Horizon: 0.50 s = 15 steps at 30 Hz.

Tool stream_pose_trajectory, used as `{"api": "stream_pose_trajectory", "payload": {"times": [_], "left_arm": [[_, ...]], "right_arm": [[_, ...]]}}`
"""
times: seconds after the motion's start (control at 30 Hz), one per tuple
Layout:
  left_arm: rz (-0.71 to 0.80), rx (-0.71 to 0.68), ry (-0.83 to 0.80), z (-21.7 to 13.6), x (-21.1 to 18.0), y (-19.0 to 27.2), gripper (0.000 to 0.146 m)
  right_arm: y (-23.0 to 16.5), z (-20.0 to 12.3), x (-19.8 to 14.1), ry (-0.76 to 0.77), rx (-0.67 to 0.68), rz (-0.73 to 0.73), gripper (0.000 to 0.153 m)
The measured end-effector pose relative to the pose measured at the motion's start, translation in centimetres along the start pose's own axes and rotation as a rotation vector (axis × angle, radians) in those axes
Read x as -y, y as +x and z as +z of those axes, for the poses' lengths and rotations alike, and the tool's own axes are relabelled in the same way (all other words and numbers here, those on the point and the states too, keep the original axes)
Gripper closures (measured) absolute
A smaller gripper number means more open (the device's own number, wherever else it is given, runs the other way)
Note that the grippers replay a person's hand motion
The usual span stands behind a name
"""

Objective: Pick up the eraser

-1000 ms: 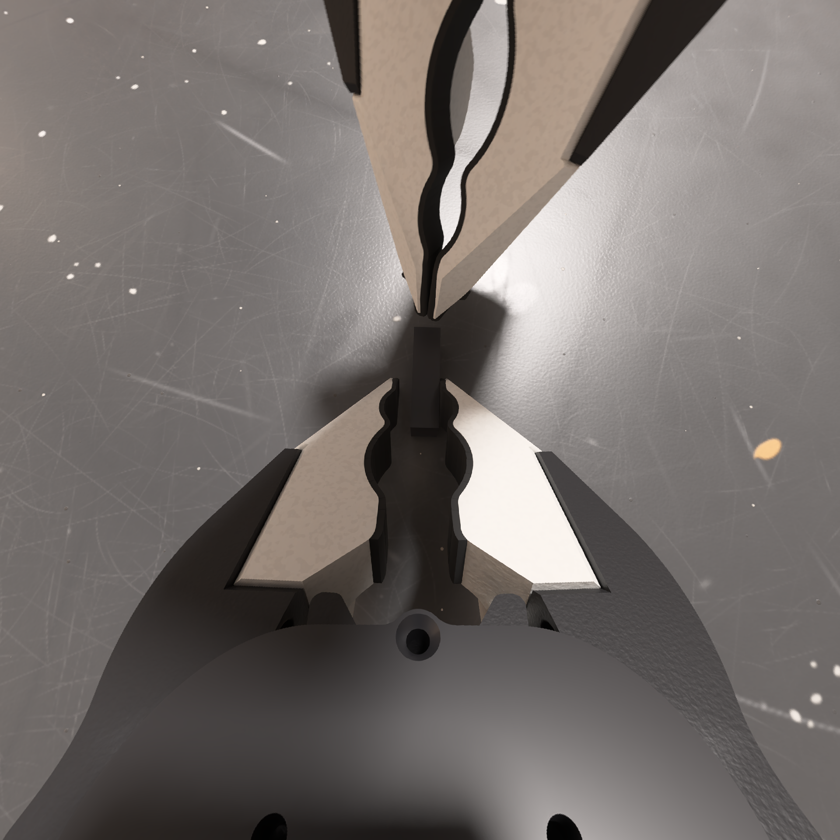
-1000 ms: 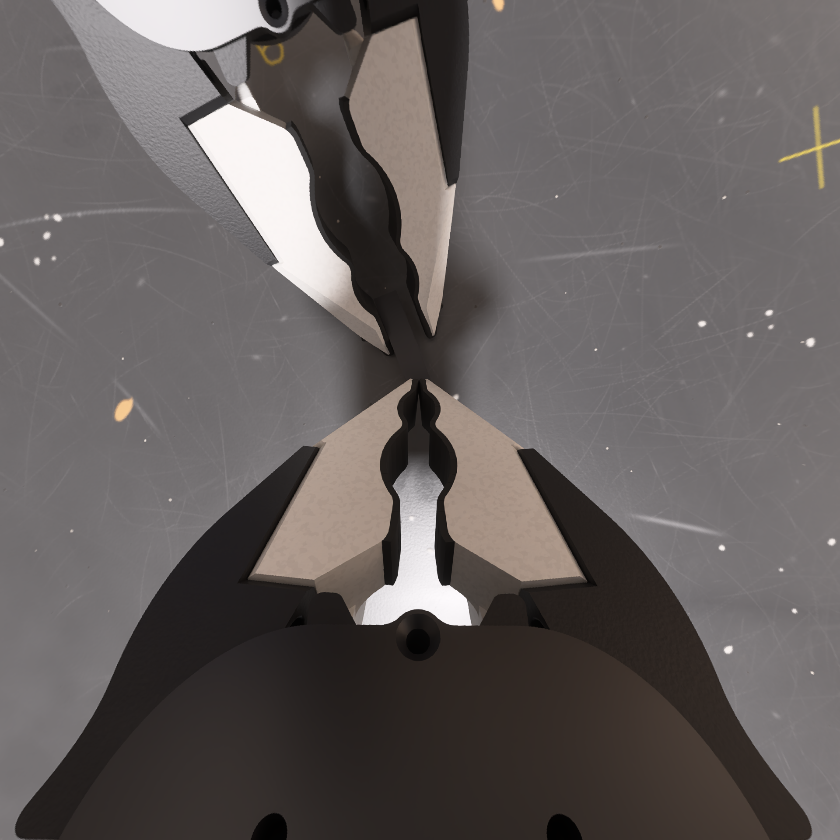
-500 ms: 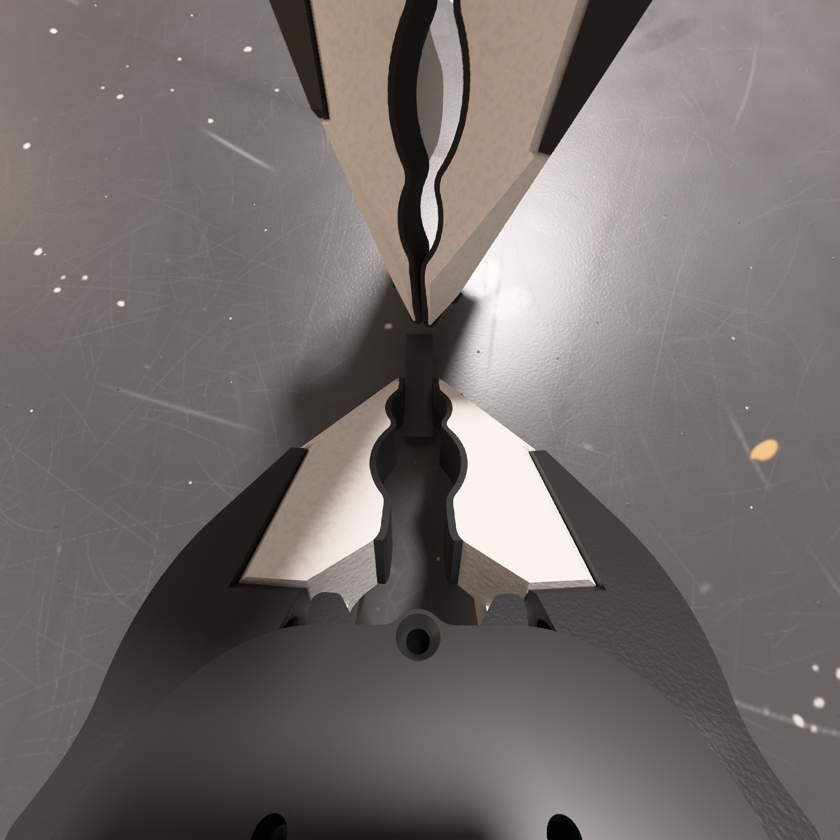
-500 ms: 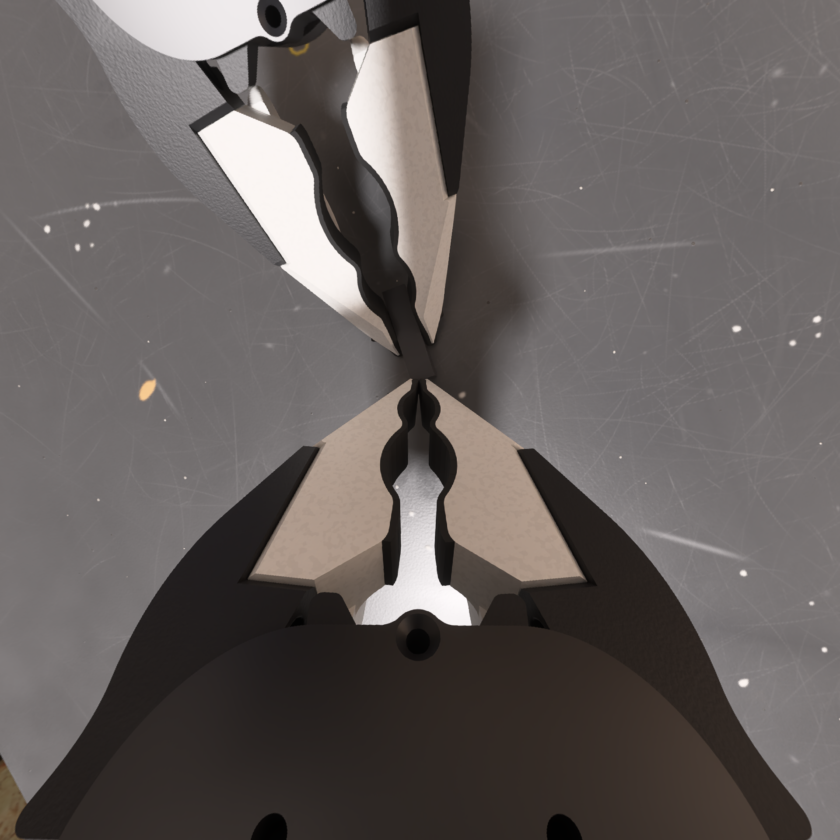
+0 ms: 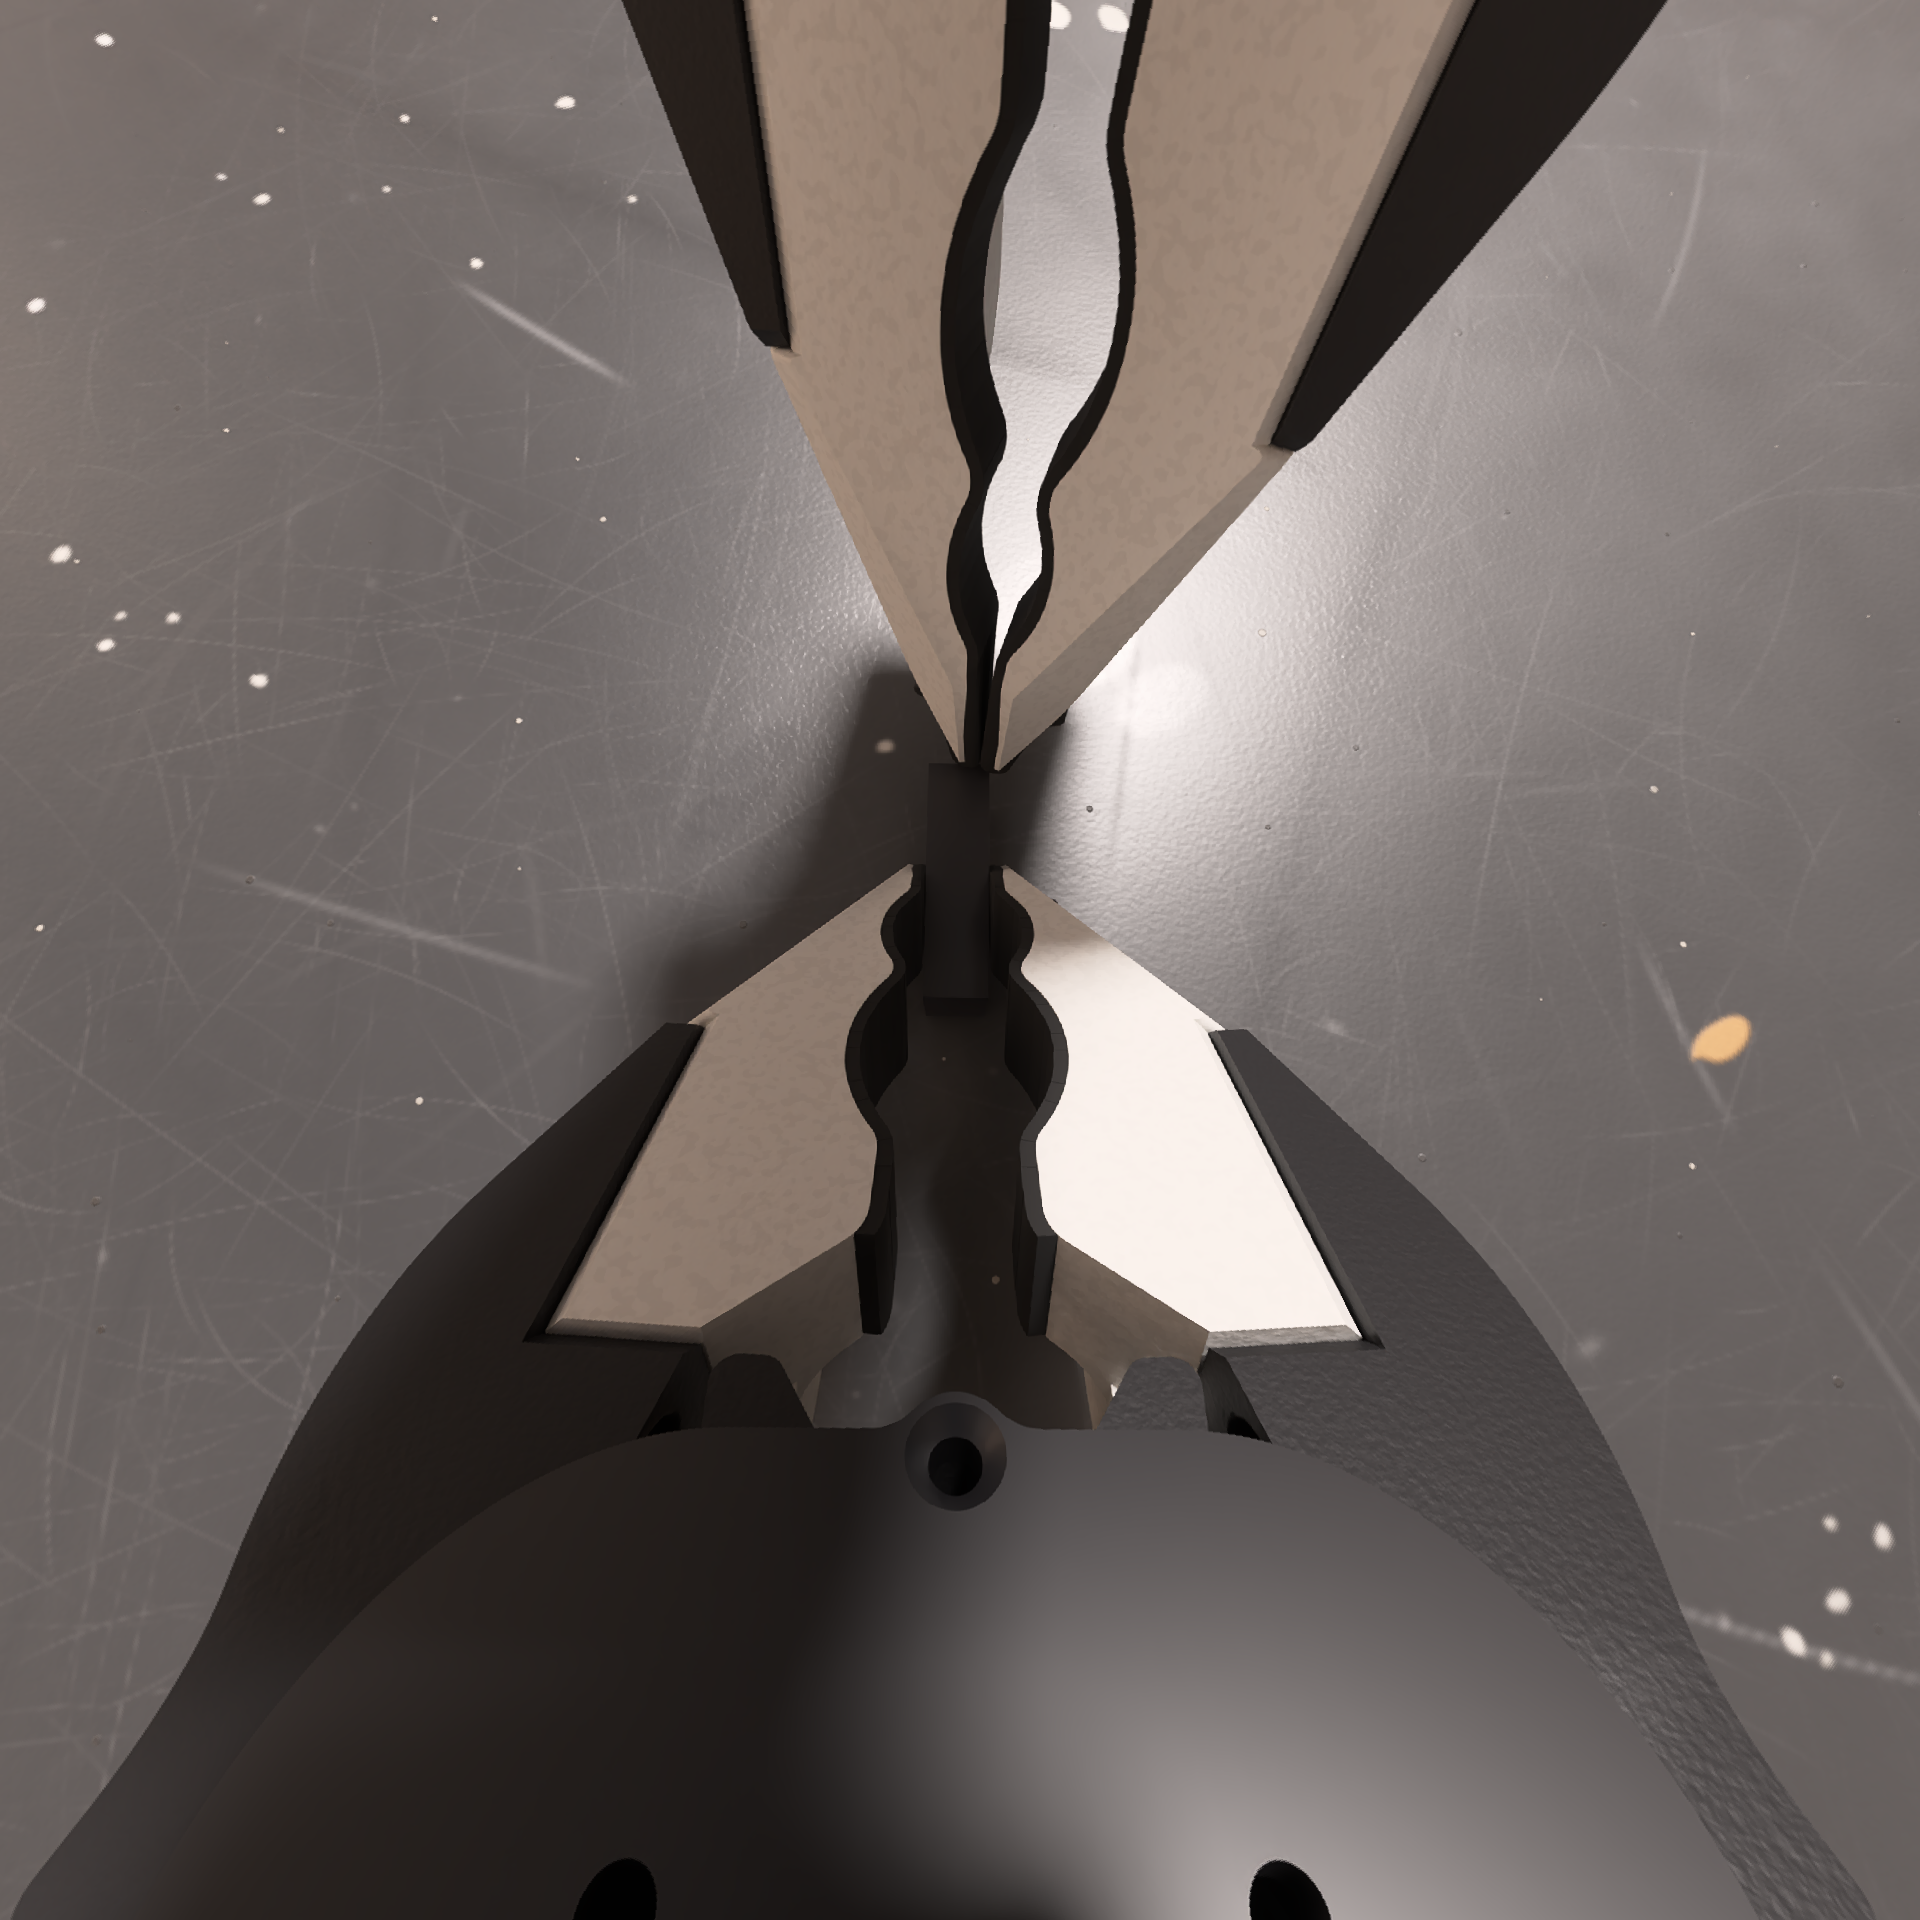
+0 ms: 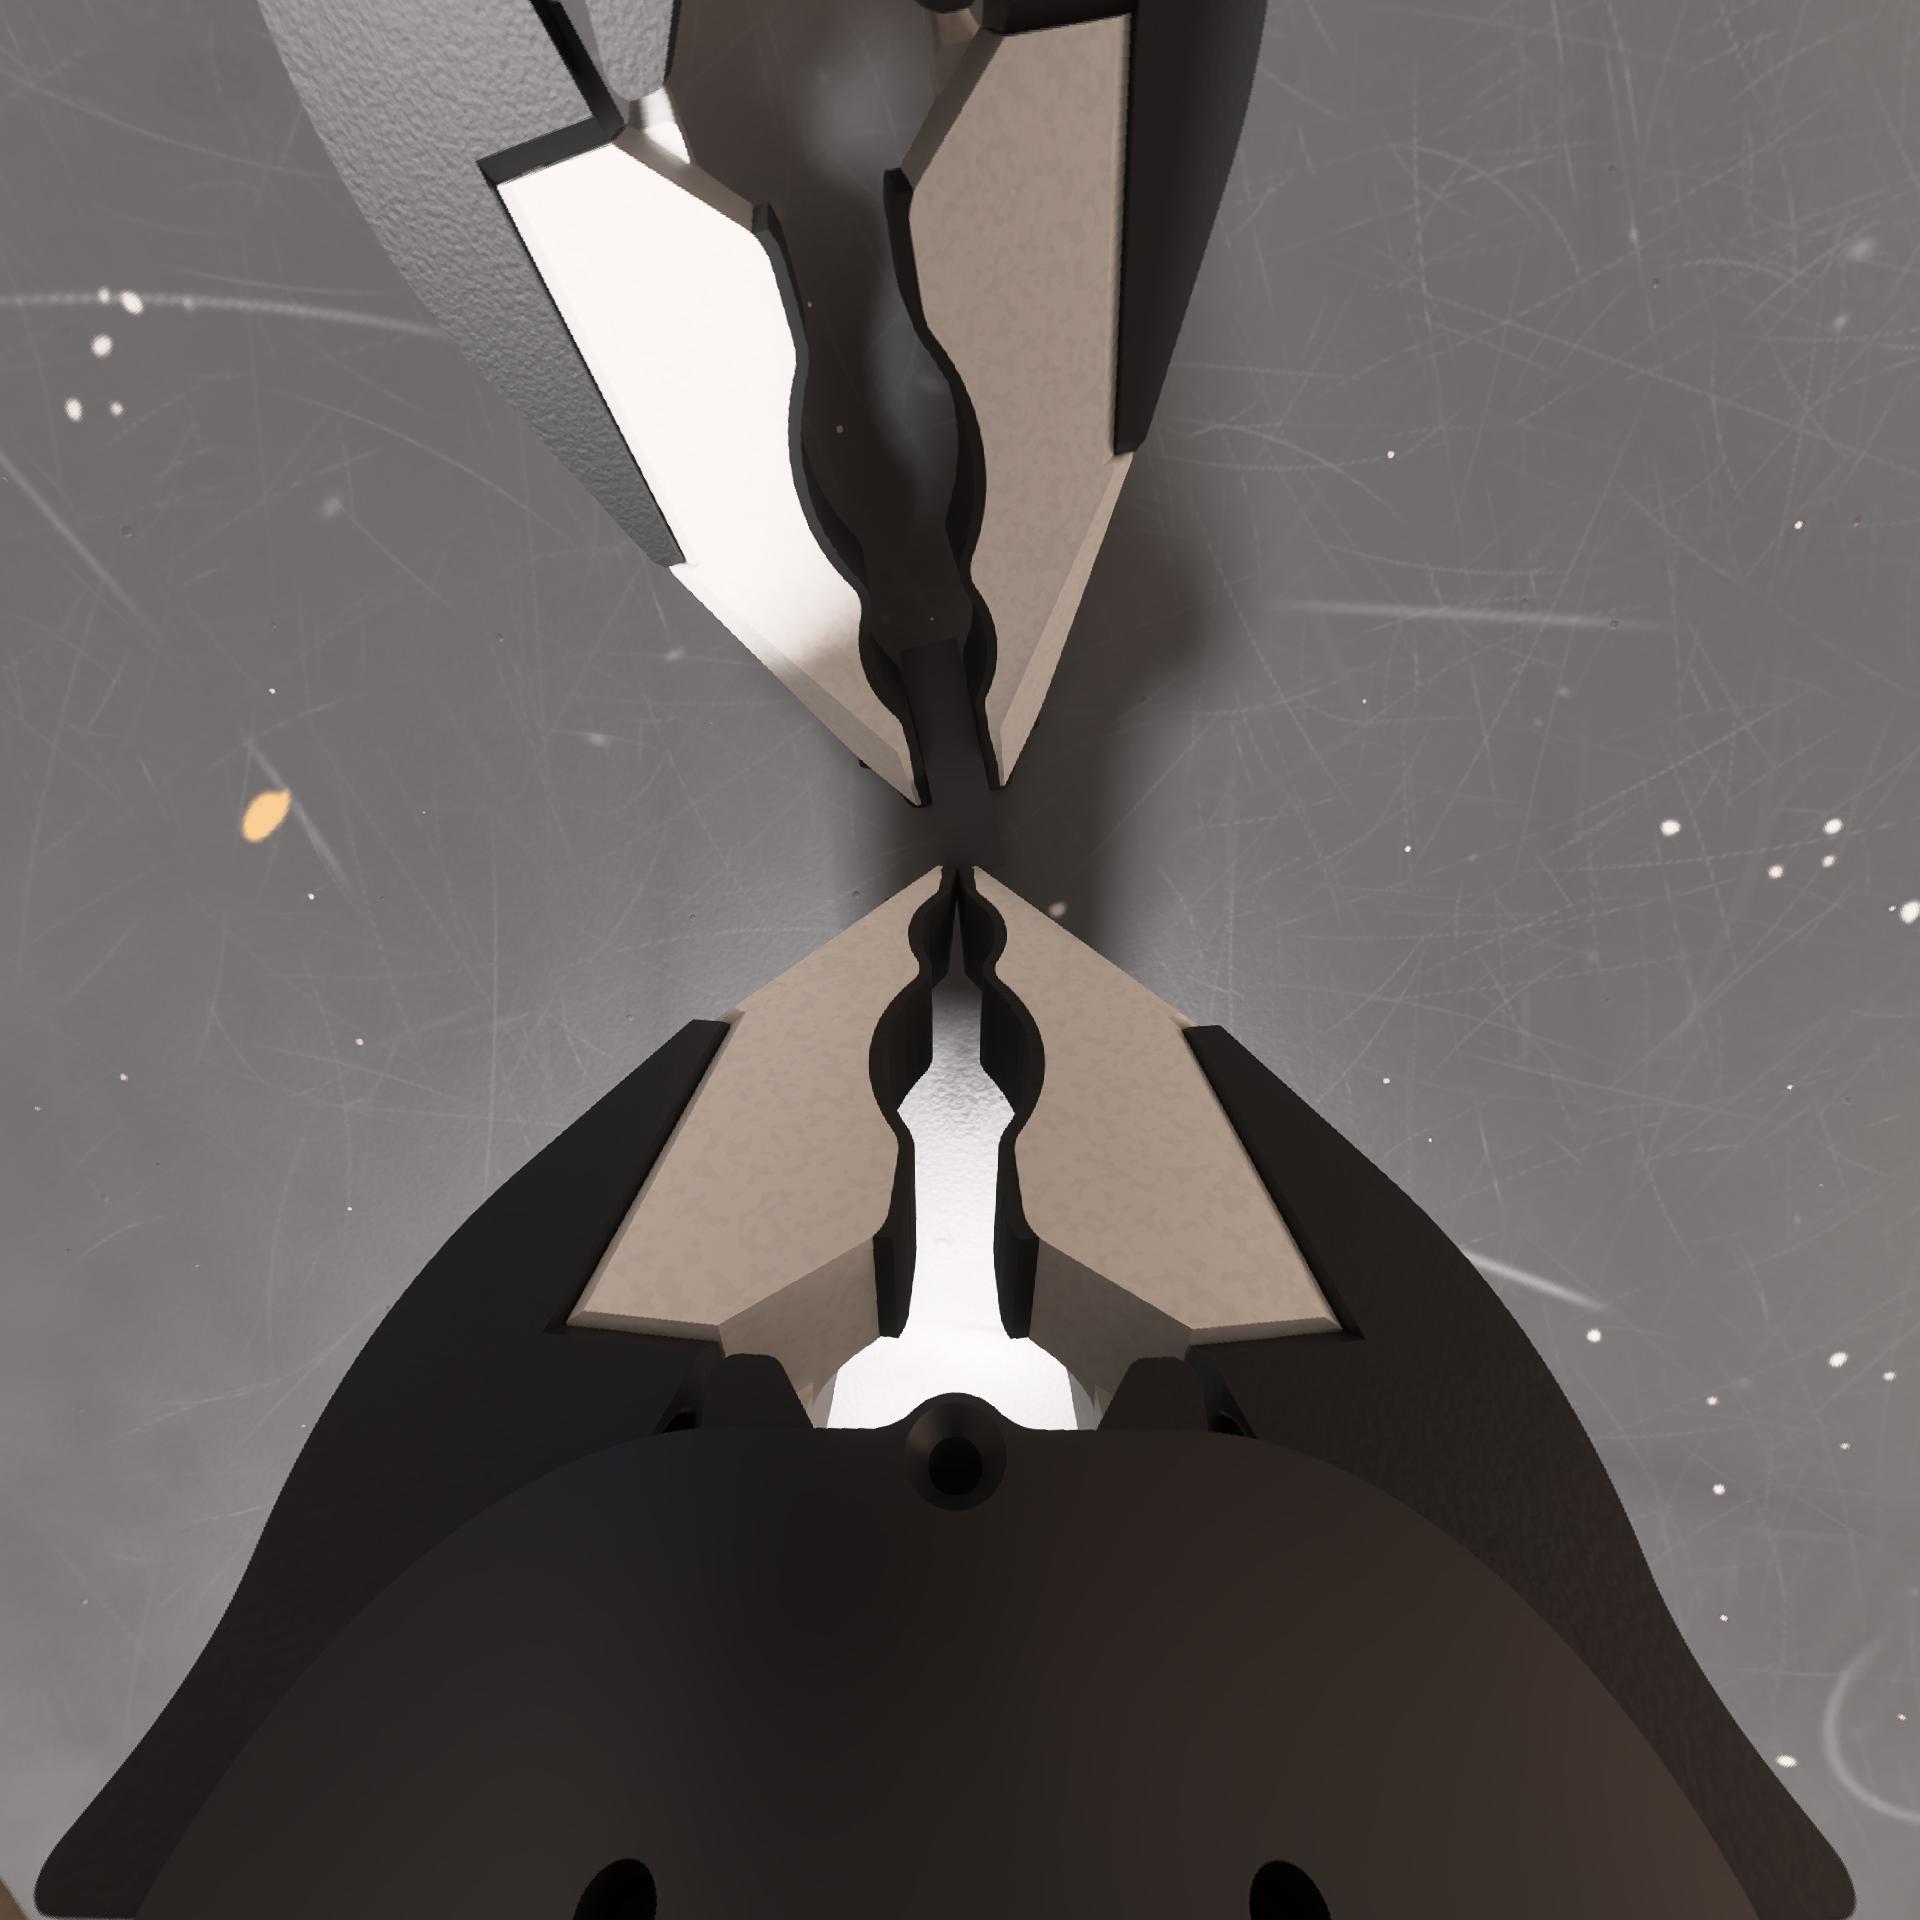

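We see the eraser (image 5: 958, 894) between the left gripper (image 5: 958, 883) fingers, the right gripper (image 5: 985, 764) tip-to-tip opposite, above the table (image 5: 312, 727).

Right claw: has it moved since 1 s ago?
Yes. In the left wrist view the orange fleck barely shifts, while the right claw has come down the picture, closing its gap to the far end of the eraser.

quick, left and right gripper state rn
left gripper: shut on the eraser, a dark slim block standing out past its tips.
right gripper: shut, tips together, holding nothing visible, just short of the eraser's far end.
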<state>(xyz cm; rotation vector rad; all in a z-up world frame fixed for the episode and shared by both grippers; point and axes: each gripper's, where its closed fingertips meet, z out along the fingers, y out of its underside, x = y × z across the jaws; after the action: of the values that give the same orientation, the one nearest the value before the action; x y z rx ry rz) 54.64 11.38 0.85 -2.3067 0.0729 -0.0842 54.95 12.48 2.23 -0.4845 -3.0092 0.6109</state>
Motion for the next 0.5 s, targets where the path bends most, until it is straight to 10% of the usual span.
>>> {"api": "stream_pose_trajectory", "payload": {"times": [0.5], "left_arm": [[0.026, 0.064, 0.007, -0.4, -0.2, -0.3, 0.135]], "right_arm": [[0.3, -1.6, 0.7, 0.379, 0.014, 0.309, 0.134]]}}
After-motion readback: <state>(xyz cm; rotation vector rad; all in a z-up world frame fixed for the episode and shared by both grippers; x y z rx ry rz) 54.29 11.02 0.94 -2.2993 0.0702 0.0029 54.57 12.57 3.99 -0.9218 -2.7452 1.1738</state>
